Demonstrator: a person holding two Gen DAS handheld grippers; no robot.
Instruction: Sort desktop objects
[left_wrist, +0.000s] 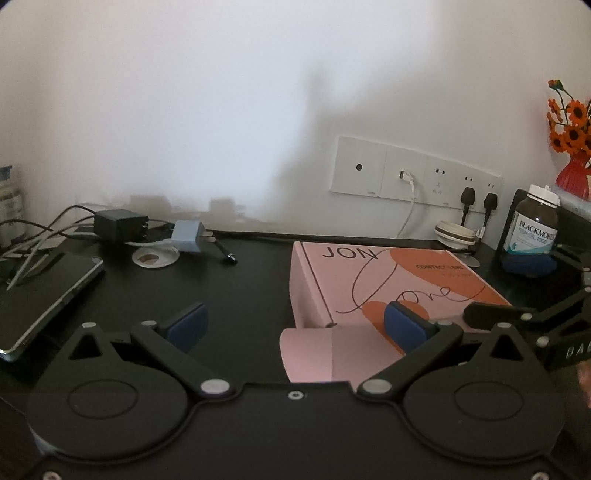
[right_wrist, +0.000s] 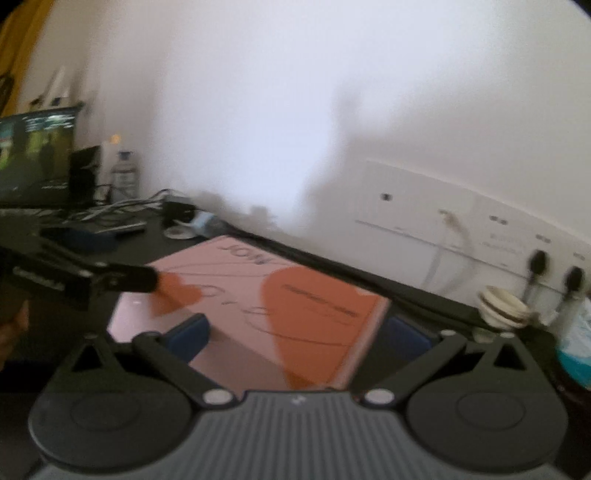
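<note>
Right hand-held gripper (right_wrist: 297, 334) wide around pink box (right_wrist: 258, 306)

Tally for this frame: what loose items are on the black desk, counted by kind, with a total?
Pink box: 1
Supplement bottle: 1
Plug adapters, black and blue-grey: 2
Phone: 1
Pen: 1
White lid-like piece: 1
Round white disc: 1
Total: 8, cables not counted.

Bare black desktop (left_wrist: 251, 280) lies open left of the pink box (left_wrist: 373, 284). Far left, a phone (left_wrist: 44, 291), chargers (left_wrist: 118, 223) and cables crowd in; right, a supplement bottle (left_wrist: 533, 225) blocks.
</note>
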